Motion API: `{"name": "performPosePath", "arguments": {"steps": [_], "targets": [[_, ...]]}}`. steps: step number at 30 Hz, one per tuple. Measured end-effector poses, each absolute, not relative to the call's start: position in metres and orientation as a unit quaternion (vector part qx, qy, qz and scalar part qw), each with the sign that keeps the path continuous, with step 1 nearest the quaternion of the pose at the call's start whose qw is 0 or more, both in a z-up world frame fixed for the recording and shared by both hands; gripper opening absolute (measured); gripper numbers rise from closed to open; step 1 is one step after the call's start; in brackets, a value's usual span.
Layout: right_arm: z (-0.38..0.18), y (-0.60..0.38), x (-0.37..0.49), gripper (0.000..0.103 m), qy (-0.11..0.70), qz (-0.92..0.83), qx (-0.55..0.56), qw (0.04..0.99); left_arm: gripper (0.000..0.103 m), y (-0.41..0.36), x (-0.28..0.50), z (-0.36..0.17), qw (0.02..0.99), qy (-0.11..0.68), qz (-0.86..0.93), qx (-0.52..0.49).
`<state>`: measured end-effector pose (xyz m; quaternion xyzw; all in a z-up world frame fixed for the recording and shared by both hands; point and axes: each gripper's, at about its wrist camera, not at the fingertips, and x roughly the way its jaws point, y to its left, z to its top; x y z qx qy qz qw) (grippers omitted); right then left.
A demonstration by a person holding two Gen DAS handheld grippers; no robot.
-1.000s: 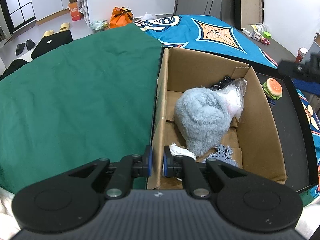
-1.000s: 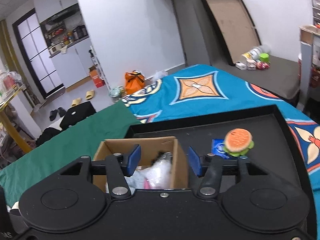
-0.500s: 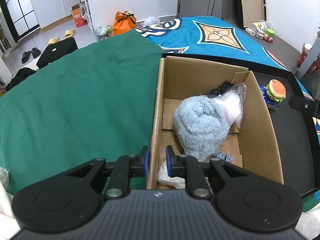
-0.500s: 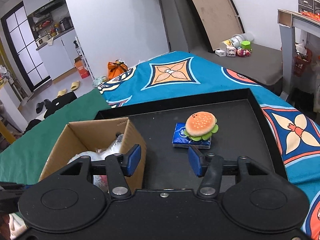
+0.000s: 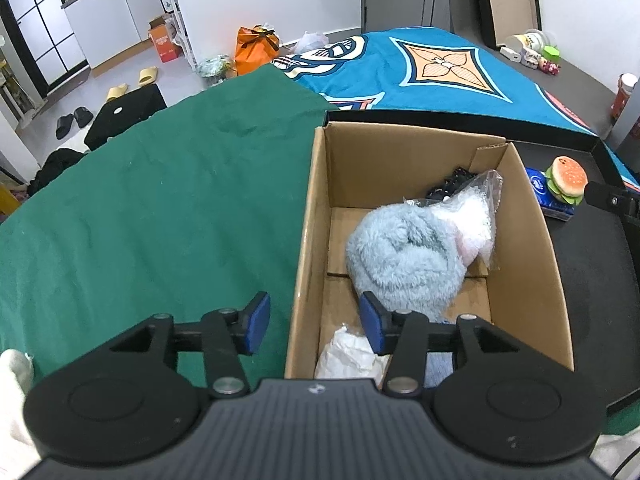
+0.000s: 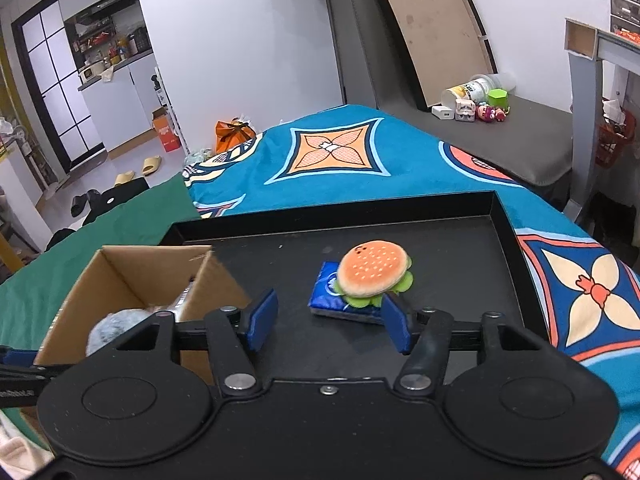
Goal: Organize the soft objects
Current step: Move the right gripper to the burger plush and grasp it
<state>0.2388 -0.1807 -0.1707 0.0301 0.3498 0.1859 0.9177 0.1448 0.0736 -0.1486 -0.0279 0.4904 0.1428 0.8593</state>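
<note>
A cardboard box point(image 5: 516, 280) holds a grey fluffy plush point(image 5: 404, 256), a clear bag of white stuff point(image 5: 476, 212), a black item and white crumpled paper point(image 5: 348, 356). My left gripper point(image 5: 314, 322) is open and empty, straddling the box's left wall near its front corner. In the right wrist view a burger plush point(image 6: 374, 272) lies on a blue tissue pack point(image 6: 324, 292) on the black tray point(image 6: 460, 264). My right gripper point(image 6: 330, 322) is open and empty, just in front of them. The box point(image 6: 120, 280) stands to its left.
The tray and box sit on a bed with a green cloth point(image 5: 140, 208) at left and a blue patterned blanket point(image 6: 340, 152) behind. A grey bench point(image 6: 520, 136) with small toys is at the far right. Floor clutter lies beyond.
My left gripper has opened; it was shut at the box's left wall. My right gripper has moved forward and down toward the burger plush and tissue pack.
</note>
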Motion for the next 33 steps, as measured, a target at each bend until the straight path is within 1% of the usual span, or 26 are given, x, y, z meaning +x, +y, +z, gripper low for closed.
{"name": "performPosePath", "arguments": {"steps": [2,3,11,14,15,29,31,33], "targets": [[-0.178,-0.186,0.242,0.074,0.34,0.187,0.035,0.921,0.049,0.071,0.149,-0.148,0.858,0.492,0.147,-0.021],[-0.182,-0.187,0.244,0.075,0.336,0.186,0.035,0.923,0.049,0.071,0.151,-0.147,0.858,0.491,0.148,-0.017],[-0.208,-0.196,0.266,0.076,0.335,0.204,0.049,0.919,0.052,0.063,0.169,-0.147,0.851,0.498,0.167,0.003],[-0.213,-0.197,0.268,0.084,0.327,0.216,0.053,0.918,0.055,0.062,0.173,-0.147,0.848,0.498,0.178,0.009],[-0.214,-0.198,0.268,0.085,0.324,0.218,0.054,0.919,0.056,0.061,0.174,-0.147,0.847,0.499,0.183,0.012],[-0.23,-0.217,0.293,0.083,0.342,0.22,0.142,0.902,0.057,0.05,0.19,-0.147,0.839,0.5,0.204,0.064],[-0.231,-0.22,0.296,0.081,0.343,0.216,0.151,0.902,0.057,0.049,0.192,-0.147,0.84,0.499,0.204,0.067],[-0.233,-0.221,0.298,0.073,0.345,0.215,0.155,0.901,0.057,0.049,0.193,-0.147,0.84,0.499,0.205,0.068]]}}
